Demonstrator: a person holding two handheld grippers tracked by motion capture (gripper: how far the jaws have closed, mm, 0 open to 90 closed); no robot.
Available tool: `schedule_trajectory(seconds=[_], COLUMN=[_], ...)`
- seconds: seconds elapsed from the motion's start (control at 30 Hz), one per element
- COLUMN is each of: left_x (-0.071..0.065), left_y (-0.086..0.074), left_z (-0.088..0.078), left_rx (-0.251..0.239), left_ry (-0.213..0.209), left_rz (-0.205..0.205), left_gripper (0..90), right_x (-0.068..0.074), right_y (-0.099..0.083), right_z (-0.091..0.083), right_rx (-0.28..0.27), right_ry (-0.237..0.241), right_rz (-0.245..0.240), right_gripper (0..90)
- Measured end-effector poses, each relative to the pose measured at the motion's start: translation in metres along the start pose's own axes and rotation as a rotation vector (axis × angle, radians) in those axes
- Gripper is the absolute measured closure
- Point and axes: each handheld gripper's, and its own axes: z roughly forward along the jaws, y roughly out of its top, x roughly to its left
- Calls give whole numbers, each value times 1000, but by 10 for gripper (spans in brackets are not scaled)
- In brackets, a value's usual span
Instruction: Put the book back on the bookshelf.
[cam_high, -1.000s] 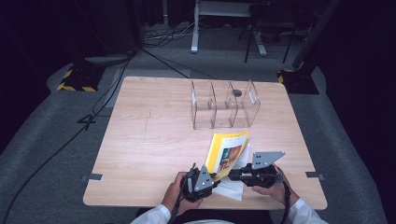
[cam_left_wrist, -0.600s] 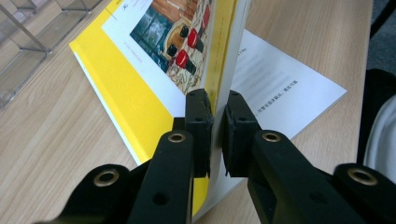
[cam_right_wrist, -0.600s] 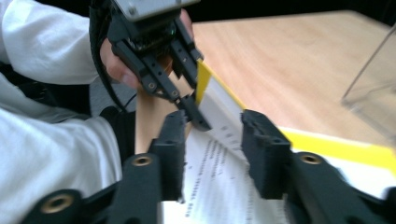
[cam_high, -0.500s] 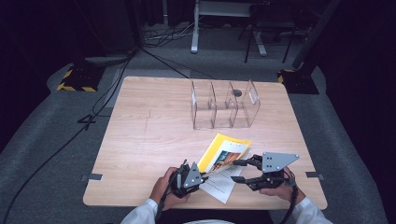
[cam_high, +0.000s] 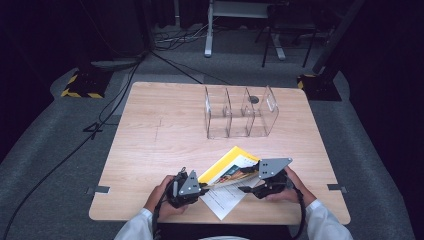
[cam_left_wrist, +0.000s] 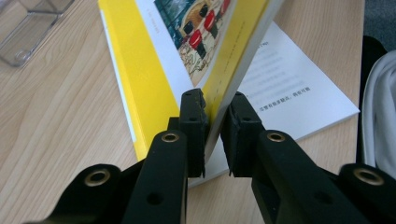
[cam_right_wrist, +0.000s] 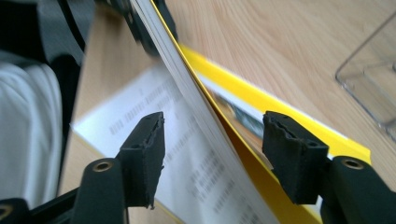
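The left gripper (cam_left_wrist: 212, 135) is clamping the book (cam_high: 231, 167) cover's edge at the desk's (cam_high: 150, 150) six o'clock; the right gripper (cam_right_wrist: 210, 154) – fingers just opening, untouching (pages between) – should re-pinch before lifting.

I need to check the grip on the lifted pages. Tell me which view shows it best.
The left gripper view: the left claw pinches the raised pages of the book up close. The right gripper view shows the pages edge-on between the right claw's spread jaws, untouched. The high view shows them small and distant.
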Motion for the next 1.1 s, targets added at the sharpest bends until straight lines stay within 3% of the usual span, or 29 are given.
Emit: schedule_trajectory(seconds=[0.2, 0.33, 0.43, 0.5, 0.63, 0.7, 0.77, 0.8, 0.87, 0.9, 0.97, 1.1], left_x=[14, 19, 24, 28, 32, 31, 29, 28, 24, 19, 14, 9], left_y=[-13, -14, -15, -17, -18, -19, -18, -16, -12, -7, -3, 4], left_z=[-9, -13, -16, -18, -22, -24, -26, -27, -29, -28, -27, -23], left_rx=[10, 8, 9, 4, -8, -11, -24, -29, -34, -25, -23, -23], left_ry=[9, 19, 21, 27, 52, 75, 82, 99, 121, 159, 180, 175], left_rz=[-26, -39, -58, -75, -115, -133, -136, -138, -141, -132, -115, -96], left_gripper=[745, 733, 729, 722, 699, 640, 525, 525, 385, 313, 295, 283], right_x=[-10, -10, -9, -5, -6, -7, -3, -3, 0, 1, 2, 3], right_y=[-17, -20, -20, -17, -12, -7, -2, -2, 0, 3, 5, 9], right_z=[13, 14, 16, 17, 16, 17, 21, 21, 23, 23, 24, 26], right_rx=[41, 31, 19, 6, -42, -41, -20, -20, -3, 1, 2, -3], right_ry=[-32, -32, -49, -75, -94, -88, -87, -87, -88, -89, -84, -71], right_rz=[19, 28, 6, -34, -38, -47, -75, -75, -92, -101, -99, -96], right_gripper=[504, 525, 575, 663, 729, 748, 763, 763, 772, 780, 786, 792])
